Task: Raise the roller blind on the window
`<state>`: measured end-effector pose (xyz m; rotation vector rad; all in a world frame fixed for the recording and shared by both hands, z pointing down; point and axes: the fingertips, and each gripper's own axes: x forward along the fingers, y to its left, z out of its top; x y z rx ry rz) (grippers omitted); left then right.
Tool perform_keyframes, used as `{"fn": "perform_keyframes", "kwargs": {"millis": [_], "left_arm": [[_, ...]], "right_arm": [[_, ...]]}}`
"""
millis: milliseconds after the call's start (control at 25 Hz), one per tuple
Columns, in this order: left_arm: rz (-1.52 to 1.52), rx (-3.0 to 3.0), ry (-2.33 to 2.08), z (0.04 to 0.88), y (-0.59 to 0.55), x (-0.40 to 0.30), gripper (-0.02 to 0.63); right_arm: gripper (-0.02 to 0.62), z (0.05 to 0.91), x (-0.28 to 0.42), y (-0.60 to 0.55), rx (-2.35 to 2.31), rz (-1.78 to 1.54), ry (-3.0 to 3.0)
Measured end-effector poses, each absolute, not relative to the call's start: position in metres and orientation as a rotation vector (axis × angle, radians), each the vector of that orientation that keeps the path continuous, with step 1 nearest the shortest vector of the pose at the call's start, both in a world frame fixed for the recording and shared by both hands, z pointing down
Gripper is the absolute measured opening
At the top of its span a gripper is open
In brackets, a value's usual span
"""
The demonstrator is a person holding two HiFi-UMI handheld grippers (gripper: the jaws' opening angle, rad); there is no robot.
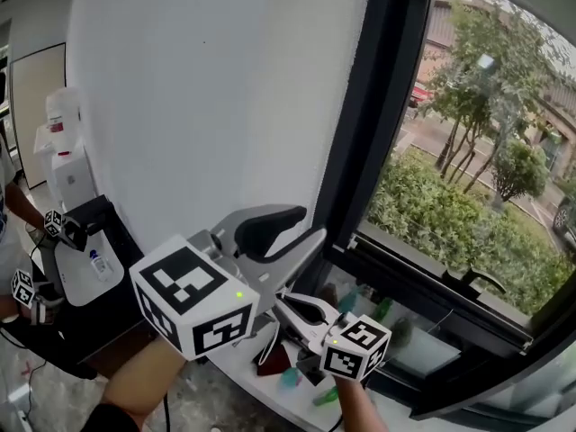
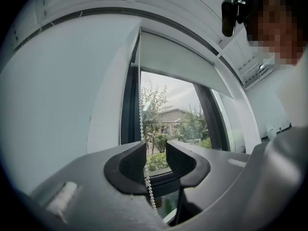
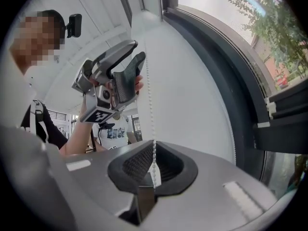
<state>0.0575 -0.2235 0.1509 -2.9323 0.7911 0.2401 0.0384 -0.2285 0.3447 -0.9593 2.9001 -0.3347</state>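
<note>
**A:** Where is the roller blind (image 2: 178,64) sitting?

**B:** It is hanging across the top of the window (image 2: 183,124), in the upper middle of the left gripper view. Its bead chain (image 2: 140,114) is dropping down the window's left edge.

**A:** And the tongs?

**B:** The right gripper (image 3: 154,163) is clamping that chain, with its jaws nearly together (low in its own frame). The left gripper (image 2: 156,159) is standing wide open higher up. The chain is running through the gap unpinched.

**A:** Around them?

**B:** A white wall (image 1: 198,88) is filling the head view's left.
</note>
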Motion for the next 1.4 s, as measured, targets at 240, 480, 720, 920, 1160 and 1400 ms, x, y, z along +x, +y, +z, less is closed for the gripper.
{"fn": "perform_keyframes", "kwargs": {"millis": [240, 480, 720, 920, 1160, 1400], "left_arm": [[0.229, -2.833, 0.898, 0.152, -0.222, 0.051, 0.13], [0.175, -2.84, 0.891, 0.158, -0.231, 0.064, 0.095], [0.16, -2.862, 0.858, 0.164, -0.231, 0.063, 0.014], [0.111, -2.89, 0.842, 0.168, -0.229, 0.058, 0.014], [0.039, -2.974, 0.81, 0.199, -0.231, 0.06, 0.014], [-0.063, -3.036, 0.819, 0.239, -0.233, 0.062, 0.014]], "right_arm": [[0.02, 0.345, 0.051, -0.224, -0.986, -0.332, 2.865], [0.02, 0.35, 0.043, -0.215, -0.961, -0.326, 2.884], [0.023, 0.351, 0.049, -0.208, -0.942, -0.386, 2.881], [0.101, 0.317, 0.063, -0.203, -0.858, -0.359, 2.816], [0.102, 0.248, 0.083, -0.216, -0.919, -0.248, 2.691], [0.075, 0.214, 0.077, -0.223, -0.999, -0.077, 2.732]]}}
